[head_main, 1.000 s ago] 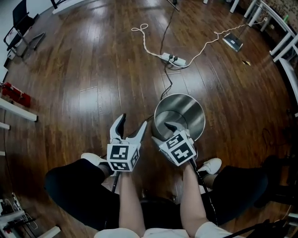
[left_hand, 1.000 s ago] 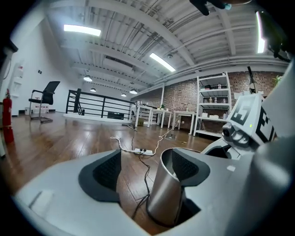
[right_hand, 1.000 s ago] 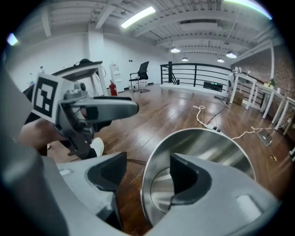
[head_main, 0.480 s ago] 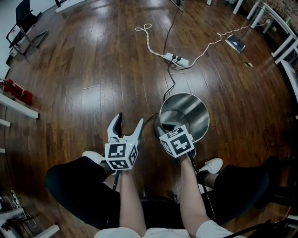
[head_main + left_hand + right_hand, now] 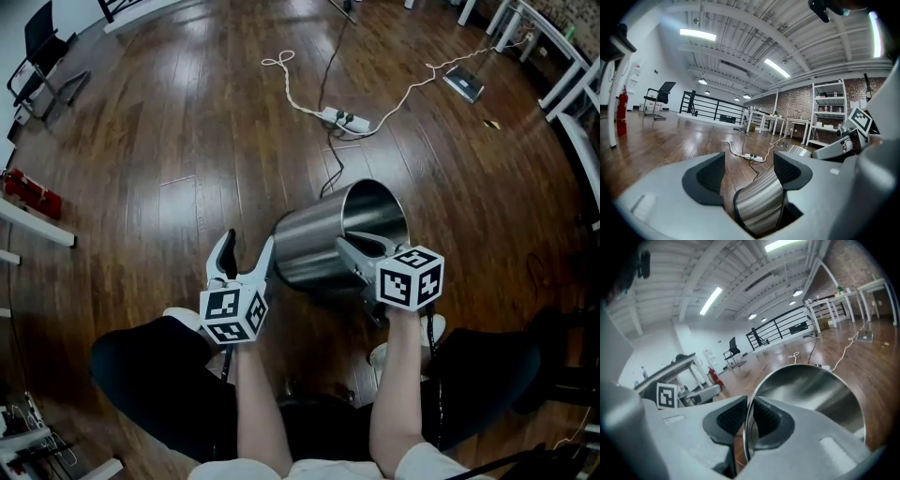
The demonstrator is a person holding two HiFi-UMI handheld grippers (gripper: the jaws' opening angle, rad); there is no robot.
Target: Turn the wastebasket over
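Observation:
The steel wastebasket [image 5: 319, 244] hangs tilted on its side above the wooden floor, mouth toward the right and base toward the left. My right gripper [image 5: 360, 249] is shut on its near rim. In the right gripper view the thin rim [image 5: 749, 427] is pinched between the two pads, with the shiny inside [image 5: 811, 390] beyond. My left gripper [image 5: 247, 246] stands wide at the basket's base end and its jaws are closing. In the left gripper view the basket's side [image 5: 757, 206] lies low between the pads [image 5: 790, 171], and I cannot tell whether they touch it.
A power strip [image 5: 342, 118] with trailing cables lies on the floor beyond the basket. The person's knees and white shoes [image 5: 187, 321] are just below the grippers. A black chair [image 5: 42, 47] and a red extinguisher [image 5: 28, 190] are at the left, and white table legs [image 5: 572, 75] at the right.
The right gripper shut on the basket's near rim, then lifted and tipped the upright basket onto its side, base swinging left. The left gripper barely moved.

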